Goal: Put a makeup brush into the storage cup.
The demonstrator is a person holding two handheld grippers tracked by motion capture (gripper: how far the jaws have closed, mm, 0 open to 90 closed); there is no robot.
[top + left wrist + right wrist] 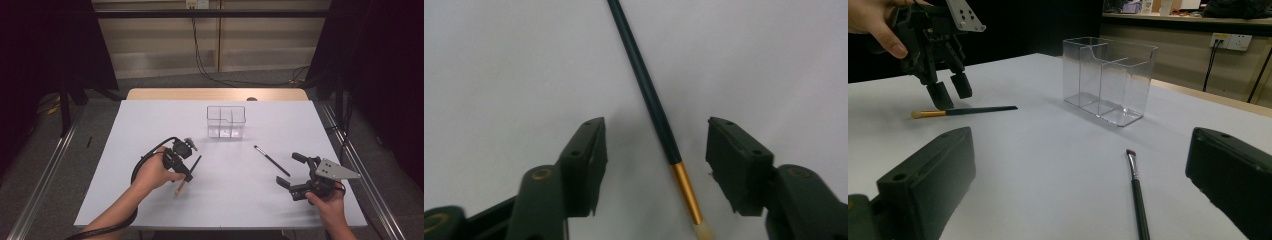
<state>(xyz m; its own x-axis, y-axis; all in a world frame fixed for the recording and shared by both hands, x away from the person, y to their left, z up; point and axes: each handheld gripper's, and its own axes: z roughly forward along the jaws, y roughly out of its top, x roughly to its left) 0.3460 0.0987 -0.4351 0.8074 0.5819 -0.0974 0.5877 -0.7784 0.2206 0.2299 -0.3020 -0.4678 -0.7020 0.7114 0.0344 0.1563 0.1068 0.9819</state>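
Here the left gripper [654, 150] hangs spread over the dark green brush with the gold ferrule [651, 102], which lies flat on the white bench [150, 125]. It should lower straight and close on the handle centre. The right gripper [296, 172], also spread, waits near the thin black brush [271, 160].

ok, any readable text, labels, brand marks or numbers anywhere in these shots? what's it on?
None readable.
Clear plastic divided box: no print visible.
Dark-handled brush with gold ferrule between the open left gripper jaws: handle plain.
Thin black angled brush ahead of the open right gripper: no marking visible.
Items on the far counter: too small and blurred.
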